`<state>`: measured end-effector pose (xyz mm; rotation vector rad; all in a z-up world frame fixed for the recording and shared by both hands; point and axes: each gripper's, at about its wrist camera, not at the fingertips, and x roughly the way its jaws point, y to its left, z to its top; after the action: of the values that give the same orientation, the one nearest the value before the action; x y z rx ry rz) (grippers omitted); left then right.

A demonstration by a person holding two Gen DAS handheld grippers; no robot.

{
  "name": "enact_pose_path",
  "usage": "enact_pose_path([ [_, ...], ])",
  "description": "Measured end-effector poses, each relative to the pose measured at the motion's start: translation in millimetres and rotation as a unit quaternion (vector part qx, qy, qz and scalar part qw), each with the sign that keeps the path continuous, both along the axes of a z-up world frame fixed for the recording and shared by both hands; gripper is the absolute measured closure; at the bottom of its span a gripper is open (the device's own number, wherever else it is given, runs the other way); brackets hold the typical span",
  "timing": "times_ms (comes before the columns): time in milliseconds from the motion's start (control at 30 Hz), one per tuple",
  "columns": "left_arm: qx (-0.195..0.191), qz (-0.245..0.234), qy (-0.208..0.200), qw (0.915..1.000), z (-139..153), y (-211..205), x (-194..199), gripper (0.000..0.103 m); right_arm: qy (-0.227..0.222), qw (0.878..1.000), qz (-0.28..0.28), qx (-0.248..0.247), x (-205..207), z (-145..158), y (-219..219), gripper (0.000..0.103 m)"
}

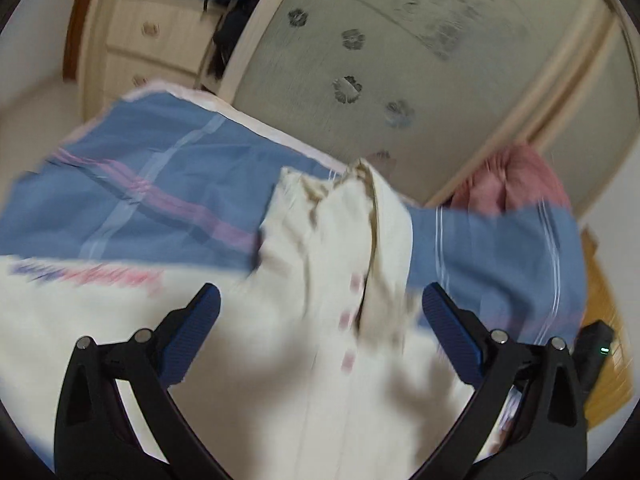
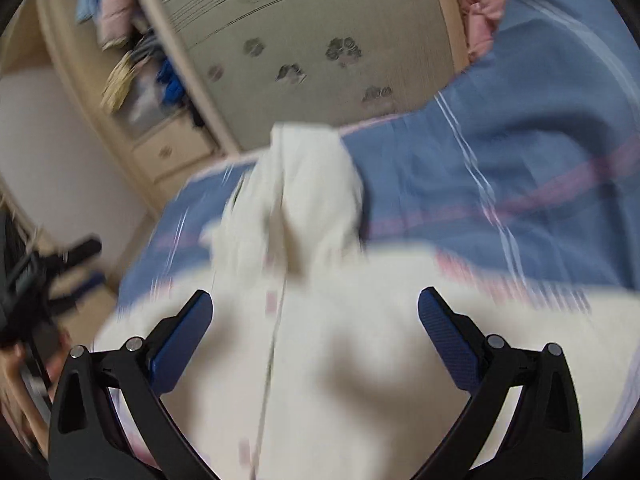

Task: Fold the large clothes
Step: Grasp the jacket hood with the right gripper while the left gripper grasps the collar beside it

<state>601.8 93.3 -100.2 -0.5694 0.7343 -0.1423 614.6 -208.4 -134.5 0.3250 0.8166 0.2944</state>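
A large cream-white garment (image 1: 320, 280) with small pink buttons down its front lies spread on a bed with a blue striped sheet (image 1: 140, 184). Its collar end points away from me. My left gripper (image 1: 320, 300) is open and hovers just above the garment's button line, holding nothing. In the right wrist view the same garment (image 2: 304, 320) fills the lower half, blurred. My right gripper (image 2: 316, 300) is open above it, empty. The left gripper (image 2: 44, 272) shows blurred at the left edge of the right wrist view.
A wardrobe with a frosted flower-patterned door (image 1: 380, 60) stands behind the bed, with drawers (image 1: 148, 32) to its left. A pink quilt (image 1: 512, 184) lies at the bed's far right. A wooden surface (image 1: 608, 340) shows at the right edge.
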Motion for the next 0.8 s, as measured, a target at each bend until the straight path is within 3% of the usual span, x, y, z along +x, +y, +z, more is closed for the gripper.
enact_pose_path([
  [33, -0.027, 0.007, 0.006, 0.9996, -19, 4, 34, 0.002, -0.002, 1.000, -0.030, 0.008, 34, -12, 1, 0.001],
  [100, -0.061, 0.036, 0.021, 0.9973, -60, 9, 74, 0.002, 0.037, 0.991, -0.104, 0.078, 82, -59, -2, 0.001],
  [167, -0.053, -0.011, 0.023, 0.9983, -102, 0, 101, 0.002, 0.018, 0.986, -0.043, 0.158, 96, -101, 9, 0.001],
  [200, -0.043, -0.025, 0.021, 0.9985, -114, -3, 106, 0.002, 0.010, 0.989, -0.031, 0.144, 101, -113, 16, 0.001],
  [267, -0.039, -0.020, 0.059, 0.9973, -142, -7, 116, 0.002, 0.088, 0.994, -0.011, 0.071, 117, -134, 36, 0.001],
  [300, -0.054, -0.019, 0.081, 0.9951, -155, -7, 118, 0.002, 0.089, 0.993, -0.003, 0.081, 113, -136, 37, 0.001],
  [400, -0.077, -0.027, 0.053, 0.9952, -156, -3, 117, 0.002, 0.041, 0.996, 0.000, 0.076, 99, -125, 39, 0.001],
  [533, -0.103, -0.022, 0.037, 0.9937, -161, -2, 123, 0.002, 0.029, 0.997, -0.011, 0.074, 107, -128, 43, 0.001],
  [600, -0.100, -0.043, 0.036, 0.9935, -159, -9, 127, 0.023, 0.025, 0.996, -0.013, 0.086, 114, -133, 41, 0.001],
  [633, -0.095, -0.056, 0.034, 0.9934, -156, -14, 129, 0.039, 0.022, 0.995, -0.013, 0.097, 113, -135, 39, 0.001],
  [667, -0.071, -0.055, 0.031, 0.9955, -150, -19, 130, 0.048, 0.016, 0.994, -0.011, 0.105, 111, -137, 38, 0.001],
  [767, -0.016, -0.066, 0.015, 0.9976, -140, -34, 129, 0.068, -0.006, 0.996, 0.015, 0.093, 111, -130, 43, 0.021],
  [800, -0.003, -0.066, 0.010, 0.9978, -137, -37, 127, 0.071, -0.015, 0.997, 0.023, 0.078, 112, -122, 49, 0.033],
])
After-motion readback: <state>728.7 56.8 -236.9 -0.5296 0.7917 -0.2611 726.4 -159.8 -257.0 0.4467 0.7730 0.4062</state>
